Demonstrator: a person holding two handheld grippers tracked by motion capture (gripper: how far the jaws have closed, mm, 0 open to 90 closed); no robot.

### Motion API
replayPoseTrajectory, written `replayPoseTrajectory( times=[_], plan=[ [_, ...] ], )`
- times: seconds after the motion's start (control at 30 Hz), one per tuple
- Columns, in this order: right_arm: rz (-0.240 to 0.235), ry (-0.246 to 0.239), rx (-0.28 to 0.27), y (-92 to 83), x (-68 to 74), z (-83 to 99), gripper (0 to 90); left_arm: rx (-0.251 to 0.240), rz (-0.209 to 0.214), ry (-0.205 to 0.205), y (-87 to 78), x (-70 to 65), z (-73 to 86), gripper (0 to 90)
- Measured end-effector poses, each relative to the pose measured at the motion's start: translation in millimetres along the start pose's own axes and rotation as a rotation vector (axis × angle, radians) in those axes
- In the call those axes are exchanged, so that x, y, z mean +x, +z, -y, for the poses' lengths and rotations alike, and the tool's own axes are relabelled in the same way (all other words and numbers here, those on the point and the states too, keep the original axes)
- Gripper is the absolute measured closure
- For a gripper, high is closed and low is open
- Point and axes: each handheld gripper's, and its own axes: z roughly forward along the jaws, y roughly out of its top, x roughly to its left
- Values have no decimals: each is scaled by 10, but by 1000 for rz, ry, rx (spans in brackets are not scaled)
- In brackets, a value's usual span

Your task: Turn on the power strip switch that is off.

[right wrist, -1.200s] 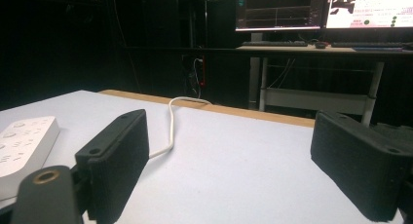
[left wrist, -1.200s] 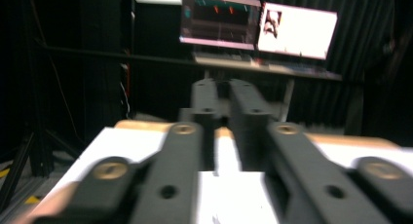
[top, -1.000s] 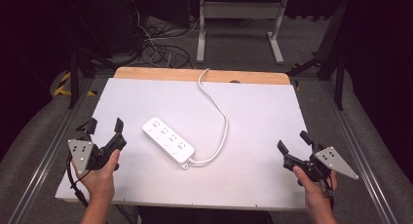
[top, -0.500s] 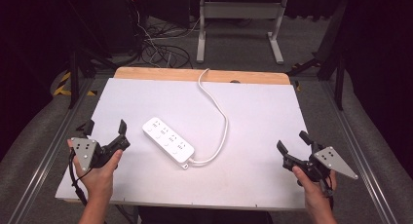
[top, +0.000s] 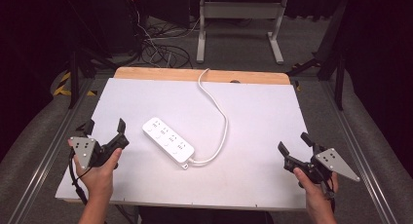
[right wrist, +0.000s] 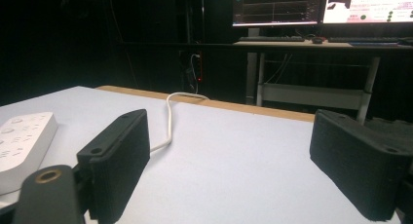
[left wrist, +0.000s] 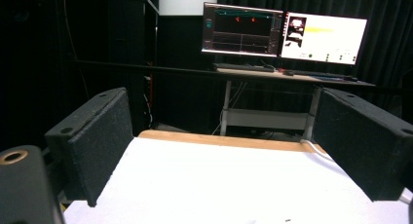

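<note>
Your left hand (top: 100, 173) grips the left claw (top: 104, 129) at the table's (top: 253, 107) near left corner, tilted toward the far edge – its jaws have just been opening and now stand wide apart with nothing between them. Your right hand (top: 316, 190) holds the right claw (top: 295, 143) at the near right, angled toward the middle, jaws likewise apart and empty. Between the two, nearer the left claw but clear of it, the white power strip (top: 168, 141) lies diagonally on the table. Its cord (top: 221, 117) curves away over the far wooden edge – the plug end is out of sight. Beyond, the monitors (left wrist: 285, 31) glow; their screens are too small to read.
</note>
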Motion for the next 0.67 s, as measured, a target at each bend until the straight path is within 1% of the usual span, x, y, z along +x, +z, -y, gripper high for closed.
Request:
replayPoseTrajectory(
  times=[0.07, 0.17, 0.3, 0.47, 0.57, 0.67],
  plan=[
    [2, -4, 0, -7, -8, 1, 153, 2, 3, 1, 7, -8, 5, 80],
    [4, 4, 11, -4, -9, 8, 152, 6, 4, 0, 11, -13, 15, 79],
    [-4, -4, 18, 9, -6, 15, 153, 13, -3, 7, 16, 4, 20, 82],
    [-3, 2, 18, 6, -14, 16, 153, 15, 3, 5, 19, -5, 26, 87],
    [-4, -6, 18, 13, -12, 18, 153, 15, 1, 8, 21, 2, 27, 87],
    [-7, -3, 21, 24, -11, 22, 153, 14, -6, -5, 23, 12, 34, 84]
  ],
)
